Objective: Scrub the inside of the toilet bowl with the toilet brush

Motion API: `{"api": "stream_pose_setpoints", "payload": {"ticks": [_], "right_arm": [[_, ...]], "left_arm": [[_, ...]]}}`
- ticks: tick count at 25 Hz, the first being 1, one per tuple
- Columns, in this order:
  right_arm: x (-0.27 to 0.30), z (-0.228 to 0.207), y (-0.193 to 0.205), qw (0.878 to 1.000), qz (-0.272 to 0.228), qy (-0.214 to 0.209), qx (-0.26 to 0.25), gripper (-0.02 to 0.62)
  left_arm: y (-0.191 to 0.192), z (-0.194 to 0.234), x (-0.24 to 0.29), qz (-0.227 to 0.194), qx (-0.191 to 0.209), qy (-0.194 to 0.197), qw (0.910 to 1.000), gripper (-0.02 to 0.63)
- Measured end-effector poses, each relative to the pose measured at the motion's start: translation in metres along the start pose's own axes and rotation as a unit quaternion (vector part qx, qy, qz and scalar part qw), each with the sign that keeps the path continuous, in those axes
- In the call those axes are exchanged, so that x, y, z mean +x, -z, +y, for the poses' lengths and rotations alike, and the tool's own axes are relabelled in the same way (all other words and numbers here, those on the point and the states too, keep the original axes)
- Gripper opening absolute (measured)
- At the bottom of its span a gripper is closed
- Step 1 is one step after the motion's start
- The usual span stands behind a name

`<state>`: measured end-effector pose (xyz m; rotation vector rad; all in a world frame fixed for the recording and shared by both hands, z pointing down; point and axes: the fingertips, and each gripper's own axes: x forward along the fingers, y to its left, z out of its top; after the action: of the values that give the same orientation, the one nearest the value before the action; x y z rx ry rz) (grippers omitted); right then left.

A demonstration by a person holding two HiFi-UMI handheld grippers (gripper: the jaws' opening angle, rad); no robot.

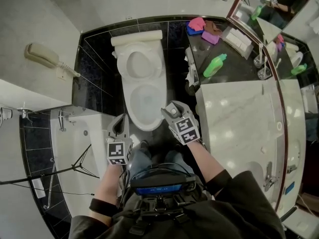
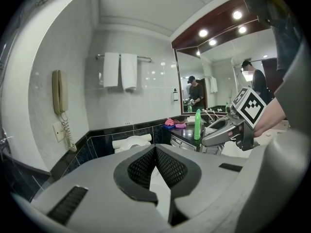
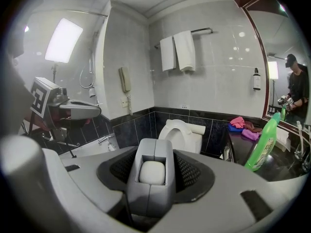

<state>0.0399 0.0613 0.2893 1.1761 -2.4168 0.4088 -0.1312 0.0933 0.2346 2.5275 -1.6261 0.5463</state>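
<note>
Head view: toilet bowl (image 1: 144,103) vert., front down

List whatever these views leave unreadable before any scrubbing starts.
Toilet brush: none recognisable; the fixture beside the toilet is too small in the head view.
Grey piece in the right gripper: unidentifiable from the right gripper view.
Bowl: pale and small in the head view; soiling unreadable.
</note>
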Motion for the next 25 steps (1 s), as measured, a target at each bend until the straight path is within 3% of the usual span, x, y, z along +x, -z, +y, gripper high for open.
{"api": "stream_pose_setpoints", "payload": {"ticks": [7,25], "right_arm": [[0.032,0.021,0.006,1.0,0.012,-0.025,-0.012,0.232],[0.145,0.051,0.034,0.998,0.064,-0.001,-0.013,0.232]], "left_arm": [[0.024,0.019,-0.01,0.02,-0.005,-0.016,0.9997,0.002],[0.06,0.094,0.016,0.02,-0.002,0.054,0.9983,0.002]]}}
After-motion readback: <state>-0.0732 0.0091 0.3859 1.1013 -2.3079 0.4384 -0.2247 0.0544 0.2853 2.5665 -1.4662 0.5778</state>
